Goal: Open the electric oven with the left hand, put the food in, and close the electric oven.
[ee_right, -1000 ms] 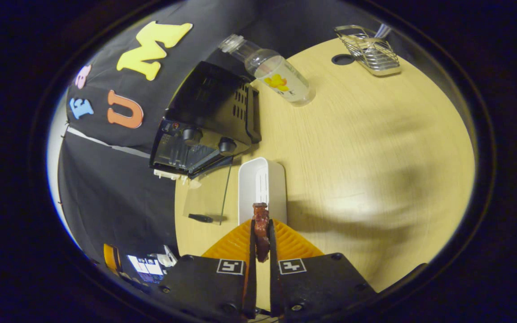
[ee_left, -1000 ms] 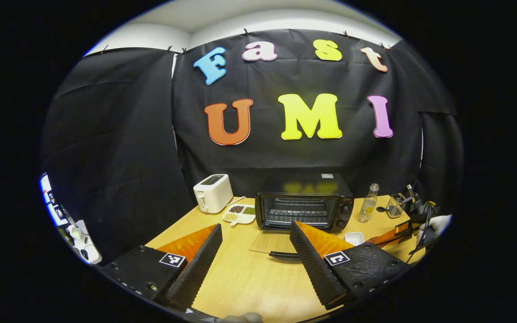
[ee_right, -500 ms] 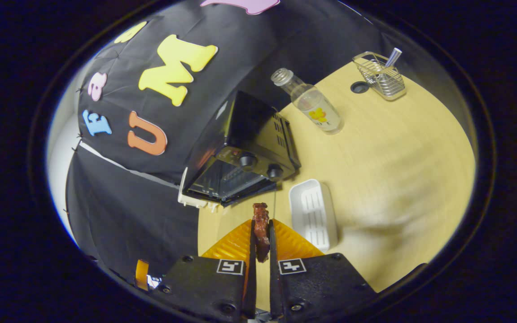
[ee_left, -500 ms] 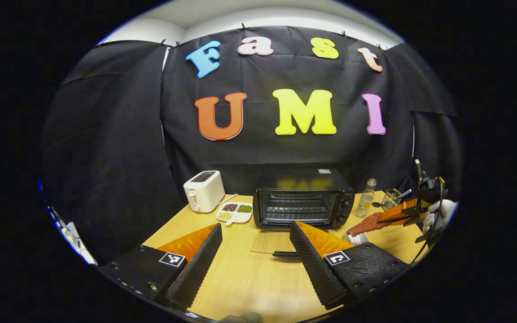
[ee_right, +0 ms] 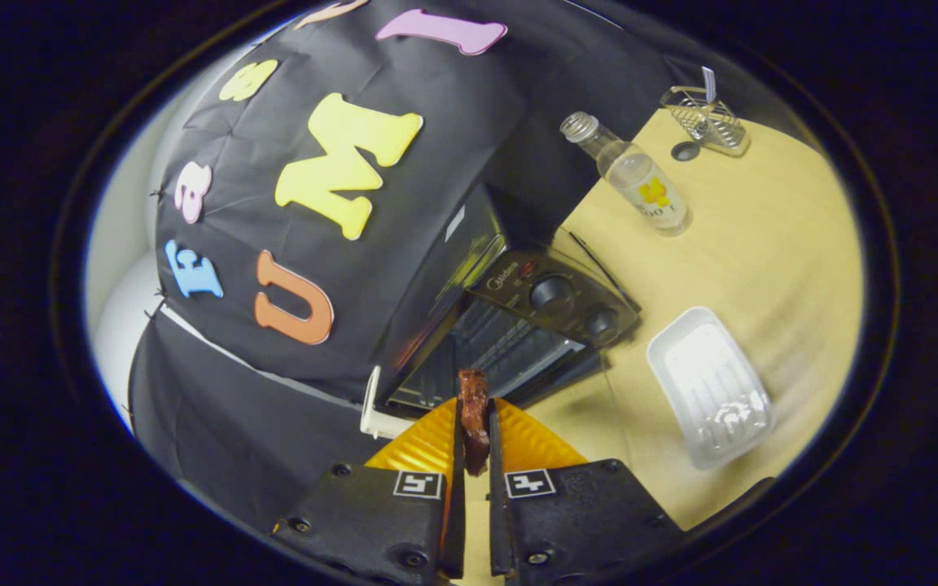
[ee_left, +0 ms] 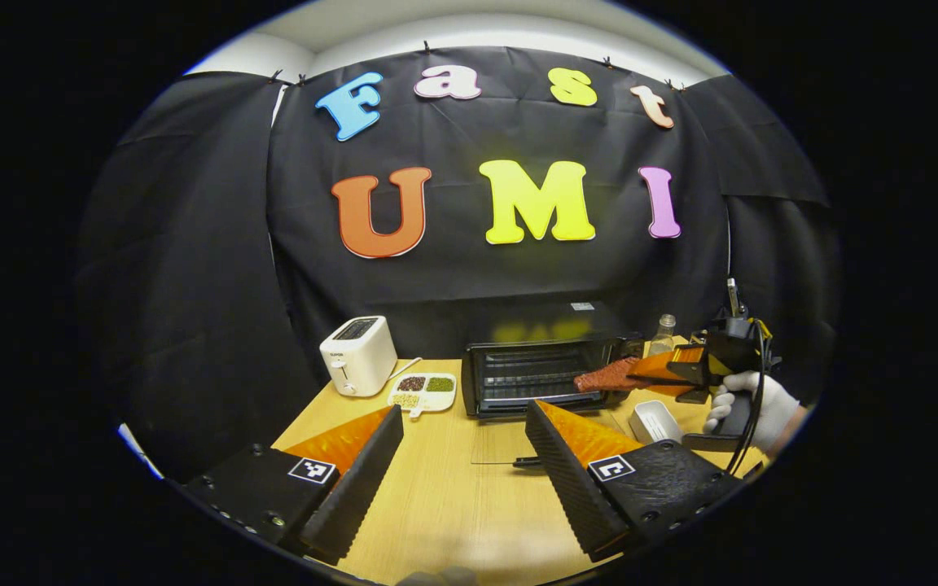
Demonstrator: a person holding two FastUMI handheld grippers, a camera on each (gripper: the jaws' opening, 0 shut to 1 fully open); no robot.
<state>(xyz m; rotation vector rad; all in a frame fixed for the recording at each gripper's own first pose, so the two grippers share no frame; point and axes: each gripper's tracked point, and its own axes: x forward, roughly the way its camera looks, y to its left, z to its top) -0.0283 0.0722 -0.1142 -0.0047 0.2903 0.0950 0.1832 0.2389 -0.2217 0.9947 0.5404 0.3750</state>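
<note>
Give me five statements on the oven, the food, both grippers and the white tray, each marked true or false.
1. The electric oven door lies open. True.
2. The right gripper is open and holds nothing. False: it is shut on a strip of reddish-brown food.
3. The left gripper is open with nothing between its fingers. True.
4. The food already rests on the oven rack. False: it is held in the air at the oven's mouth.
5. The white tray sits on top of the oven. False: it sits on the wooden table beside the oven.
</note>
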